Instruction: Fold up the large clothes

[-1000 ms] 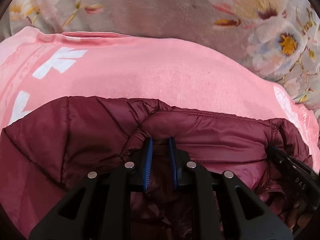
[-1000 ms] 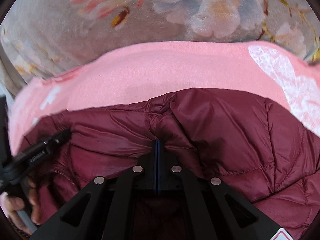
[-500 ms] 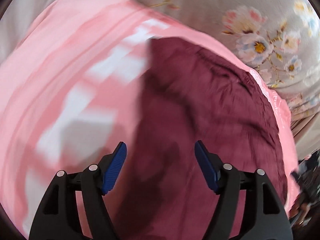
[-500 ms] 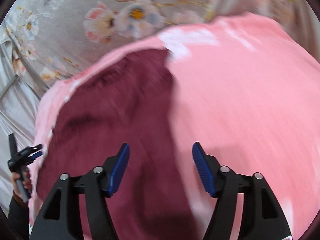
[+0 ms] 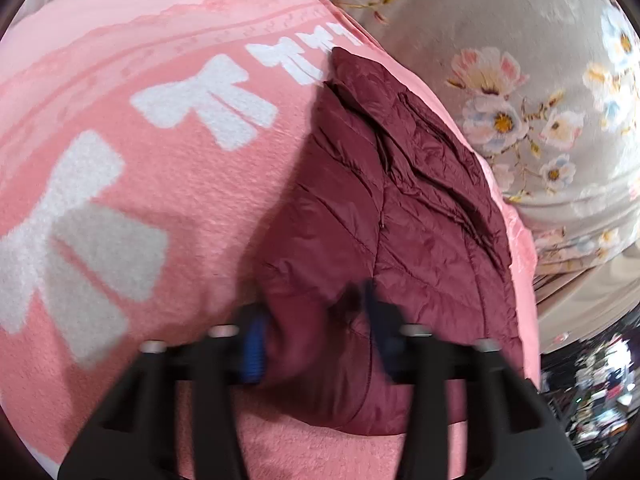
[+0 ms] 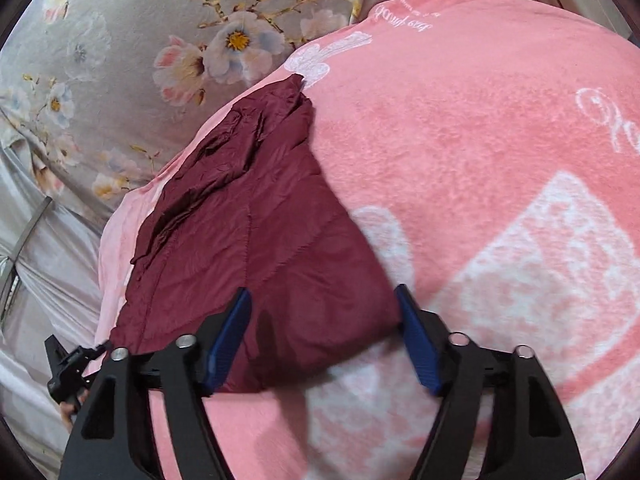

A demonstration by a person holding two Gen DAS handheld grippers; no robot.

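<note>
Maroon jacket (image 6: 256, 248) folded on pink blanket (image 6: 480, 152), floral bedsheet (image 6: 120, 40) upper left. Right hand-held gripper (image 6: 324, 344) wide open, empty; left hand-held gripper (image 5: 316, 340) blurred, parted astride jacket hem.

My left tool (image 5: 316, 344) points forward and down, its blue pads (image 5: 253, 346) parted, blurred with motion. My right tool (image 6: 326, 336) has its pads (image 6: 230, 334) spread wide apart, holding nothing. In the right wrist view, my left tool (image 6: 66, 364) shows at the lower left edge.
</note>
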